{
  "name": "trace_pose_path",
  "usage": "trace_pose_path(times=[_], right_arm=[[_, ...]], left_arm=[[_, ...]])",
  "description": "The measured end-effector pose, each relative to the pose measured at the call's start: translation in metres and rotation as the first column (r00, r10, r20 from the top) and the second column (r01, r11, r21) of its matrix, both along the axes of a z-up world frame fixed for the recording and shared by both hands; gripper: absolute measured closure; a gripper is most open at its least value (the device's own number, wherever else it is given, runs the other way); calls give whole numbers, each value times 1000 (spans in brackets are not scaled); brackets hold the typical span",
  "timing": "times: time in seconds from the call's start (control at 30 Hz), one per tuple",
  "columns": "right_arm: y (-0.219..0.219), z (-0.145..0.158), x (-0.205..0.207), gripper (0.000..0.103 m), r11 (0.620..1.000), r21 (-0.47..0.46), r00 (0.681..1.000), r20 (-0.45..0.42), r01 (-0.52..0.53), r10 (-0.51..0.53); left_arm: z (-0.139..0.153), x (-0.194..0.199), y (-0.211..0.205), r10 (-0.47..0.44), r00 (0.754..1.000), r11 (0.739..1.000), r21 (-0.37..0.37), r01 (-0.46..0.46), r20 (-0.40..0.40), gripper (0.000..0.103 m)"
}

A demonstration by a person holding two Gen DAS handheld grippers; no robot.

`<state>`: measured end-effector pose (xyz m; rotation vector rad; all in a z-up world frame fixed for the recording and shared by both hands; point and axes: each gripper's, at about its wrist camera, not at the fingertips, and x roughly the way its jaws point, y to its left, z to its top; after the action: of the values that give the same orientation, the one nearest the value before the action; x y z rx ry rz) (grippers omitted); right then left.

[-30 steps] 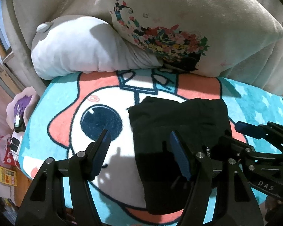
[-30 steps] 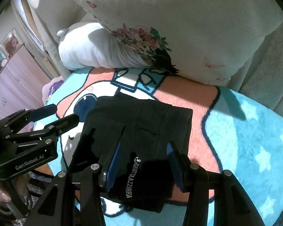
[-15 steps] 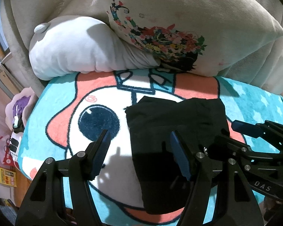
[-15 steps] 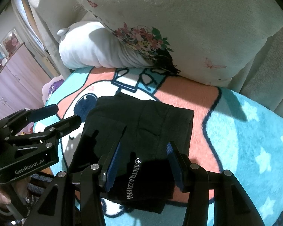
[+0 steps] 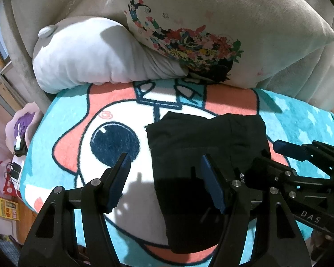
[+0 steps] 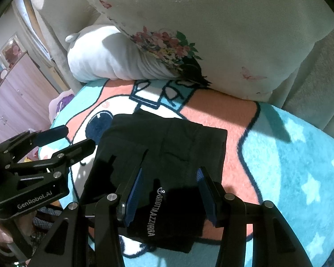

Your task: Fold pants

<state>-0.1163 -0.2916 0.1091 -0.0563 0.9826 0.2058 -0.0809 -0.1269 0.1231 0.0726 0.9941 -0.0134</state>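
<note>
Folded black pants [image 6: 164, 155] lie on a cartoon blanket [image 6: 289, 155], with two pairs of tongs held above them.

The pants form a neat dark rectangle near the middle of the blanket, partly covering the cartoon face's white area, just right of its big dark eye [image 5: 113, 142]. White lettering [image 6: 153, 213] shows on the pants' near end. The left tongs [image 5: 164, 175] hang over the pants' left edge, blue pads apart, nothing between them. The right tongs [image 6: 169, 191] hang over the pants' near end, pads apart, gripping nothing. Beyond the pants, at the blanket's far edge, a white pillow [image 5: 89, 57] lies beside a cream cushion [image 5: 245, 22] printed with flowers and butterflies.
</note>
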Motion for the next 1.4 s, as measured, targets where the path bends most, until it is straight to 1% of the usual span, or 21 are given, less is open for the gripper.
trace_pose_path(times=[1.4], right_arm=[[5, -3, 2, 55, 1000, -1, 1000, -9, 1, -1]], left_arm=[[0, 1, 5, 2, 1000, 1000, -3, -2, 3, 37]])
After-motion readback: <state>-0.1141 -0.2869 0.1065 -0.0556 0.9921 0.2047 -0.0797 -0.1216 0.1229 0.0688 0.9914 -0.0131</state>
